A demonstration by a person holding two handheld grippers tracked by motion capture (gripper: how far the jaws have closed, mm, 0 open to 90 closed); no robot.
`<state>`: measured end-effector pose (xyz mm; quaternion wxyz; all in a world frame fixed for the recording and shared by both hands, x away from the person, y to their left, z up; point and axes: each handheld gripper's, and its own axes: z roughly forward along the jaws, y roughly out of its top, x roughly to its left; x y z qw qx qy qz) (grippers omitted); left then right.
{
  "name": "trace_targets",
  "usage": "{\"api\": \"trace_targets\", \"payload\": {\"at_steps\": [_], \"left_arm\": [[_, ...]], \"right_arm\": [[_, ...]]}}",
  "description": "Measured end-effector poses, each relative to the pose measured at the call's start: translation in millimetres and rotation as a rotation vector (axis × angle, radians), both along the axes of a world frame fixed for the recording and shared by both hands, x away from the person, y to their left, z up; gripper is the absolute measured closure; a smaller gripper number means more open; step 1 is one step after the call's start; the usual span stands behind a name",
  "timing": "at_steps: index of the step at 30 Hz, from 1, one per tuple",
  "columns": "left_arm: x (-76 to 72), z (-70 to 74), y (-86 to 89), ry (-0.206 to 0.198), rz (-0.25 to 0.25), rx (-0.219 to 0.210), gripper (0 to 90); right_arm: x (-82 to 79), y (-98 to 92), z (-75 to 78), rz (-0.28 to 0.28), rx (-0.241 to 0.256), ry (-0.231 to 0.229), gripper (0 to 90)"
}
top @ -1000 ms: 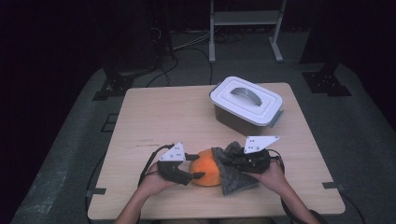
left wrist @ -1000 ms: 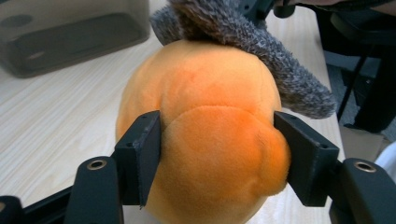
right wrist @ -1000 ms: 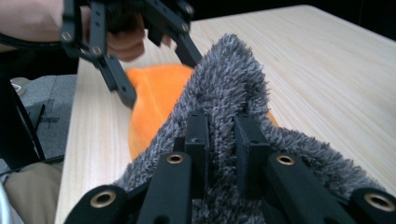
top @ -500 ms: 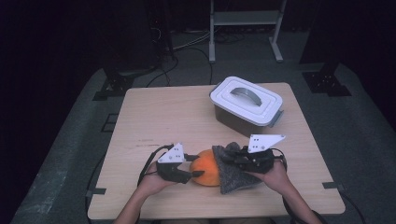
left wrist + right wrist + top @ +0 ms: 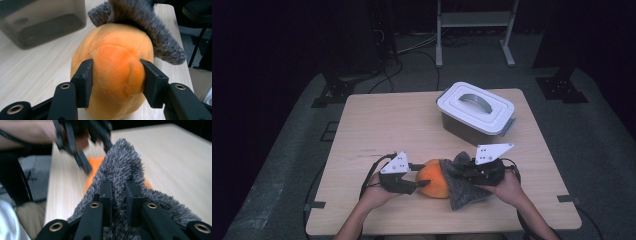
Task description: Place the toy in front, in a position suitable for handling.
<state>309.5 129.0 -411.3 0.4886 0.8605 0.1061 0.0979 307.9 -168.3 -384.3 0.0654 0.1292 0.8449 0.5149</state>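
The left gripper (image 5: 116, 82) is seen with its jaws pressed against the two flanks of an orange plush toy (image 5: 112, 67), the fabric being dented inward at the right jaw. The toy is thus held between the jaws and rests on the wooden table (image 5: 412, 125). Beyond the jaw tips, a grey fuzzy cloth (image 5: 147, 27) is draped over the toy's far end.

The right gripper (image 5: 118, 195) is seen with its jaws drawn close together, a fold of the grey cloth being pinched between them. Ahead of those jaws an orange patch is glimpsed under the cloth; the picture is blurred there, so contact cannot be confirmed.

A lidded grey container (image 5: 476, 112) is noted well beyond both grippers.
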Motion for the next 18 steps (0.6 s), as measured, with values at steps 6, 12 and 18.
{"api": "trace_targets", "payload": {"at_steps": [6,12,18], "left_arm": [[-3.7,-0.1,-6.9,-0.029,-0.046,0.001,48.7],[4.6,-3.7,0.4,0.055,0.002,-0.014,38.0],[-2.9,1.3,-6.7,-0.029,-0.026,-0.006,48.5]], "right_arm": [[-3.9,13.9,2.1,0.024,-0.032,-0.015,76.8],[0.1,8.4,-15.2,0.039,-0.045,0.036,76.8],[-4.4,13.3,2.2,0.044,-0.013,0.003,77.0]]}}
